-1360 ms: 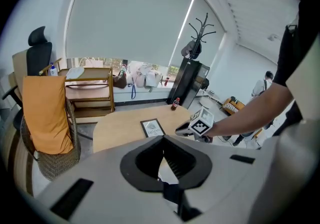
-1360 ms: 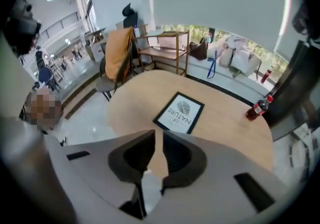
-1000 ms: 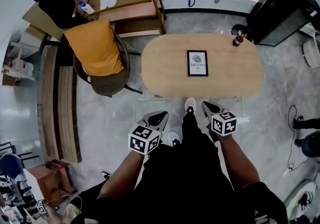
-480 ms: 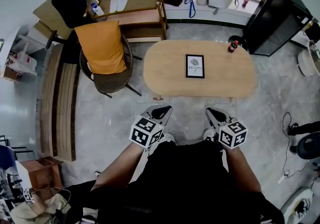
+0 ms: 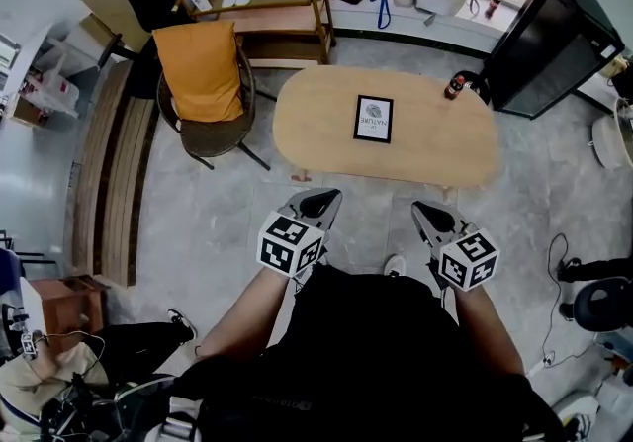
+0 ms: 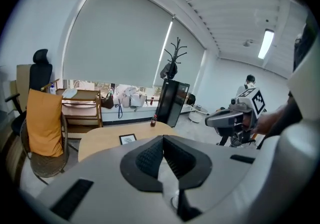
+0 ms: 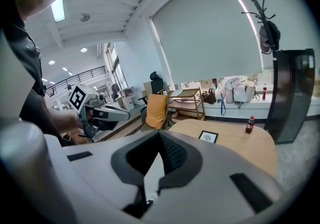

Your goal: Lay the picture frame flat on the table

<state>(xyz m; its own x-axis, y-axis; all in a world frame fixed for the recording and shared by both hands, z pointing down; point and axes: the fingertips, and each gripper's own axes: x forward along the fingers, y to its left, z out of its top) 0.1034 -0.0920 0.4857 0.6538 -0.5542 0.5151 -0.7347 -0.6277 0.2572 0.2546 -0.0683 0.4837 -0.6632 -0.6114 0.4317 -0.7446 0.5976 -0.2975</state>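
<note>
Grey flooring and a long window with its blinds drawn set this office corner, seen from above my head. At far left, a wicker chair (image 5: 210,138) carries an orange cushion (image 5: 201,69), with a wooden trolley (image 5: 267,5) behind it. My left tongs (image 5: 324,199) hang clenched in front of me, nothing between them, well short of the oval wooden surface (image 5: 316,129). Near the middle of that surface the picture frame (image 5: 373,119) lies flat on its back, print facing up, apart from everything else. My right tongs (image 5: 425,213) are likewise clamped together and empty, level with the left pair and just as far from the surface. A small dark bottle (image 5: 455,87) with a red cap stands upright at the surface's far right edge, near a tall black cabinet (image 5: 554,35).
</note>
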